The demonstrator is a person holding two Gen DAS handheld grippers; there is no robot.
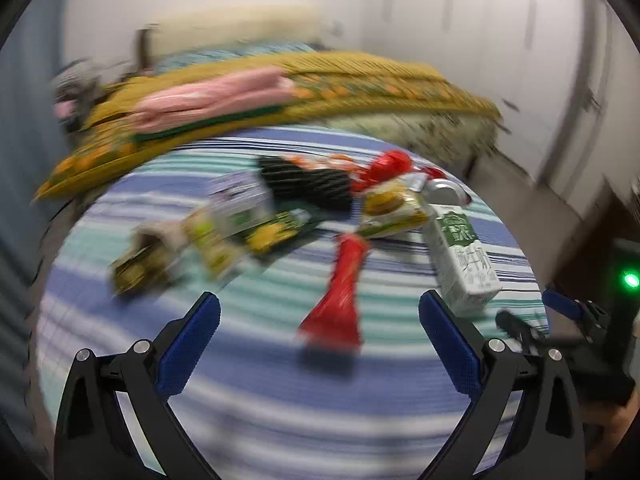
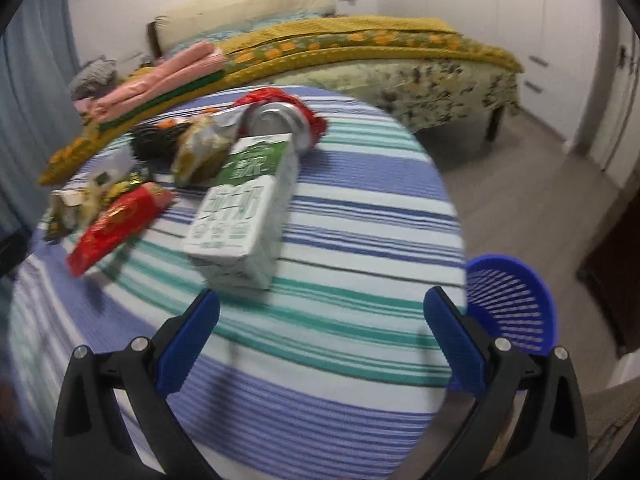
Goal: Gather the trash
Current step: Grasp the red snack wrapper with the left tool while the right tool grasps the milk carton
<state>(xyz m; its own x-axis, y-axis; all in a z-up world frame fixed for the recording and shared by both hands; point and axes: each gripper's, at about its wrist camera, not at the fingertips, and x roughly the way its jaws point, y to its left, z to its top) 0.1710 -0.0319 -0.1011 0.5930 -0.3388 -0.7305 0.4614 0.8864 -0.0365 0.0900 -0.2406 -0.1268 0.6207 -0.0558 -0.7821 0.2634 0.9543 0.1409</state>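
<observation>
Both claws are gaping wide and holding nothing: the left claw is facing the red wrapper, the right claw the carton lying on the bench (basket beside it); a glancing close is risking shoving the light carton away

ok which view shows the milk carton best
The right wrist view: the milk carton lies sharp and central on the striped cloth, its top and end face visible. In the left wrist view the carton sits off right, smaller and blurred.
</observation>
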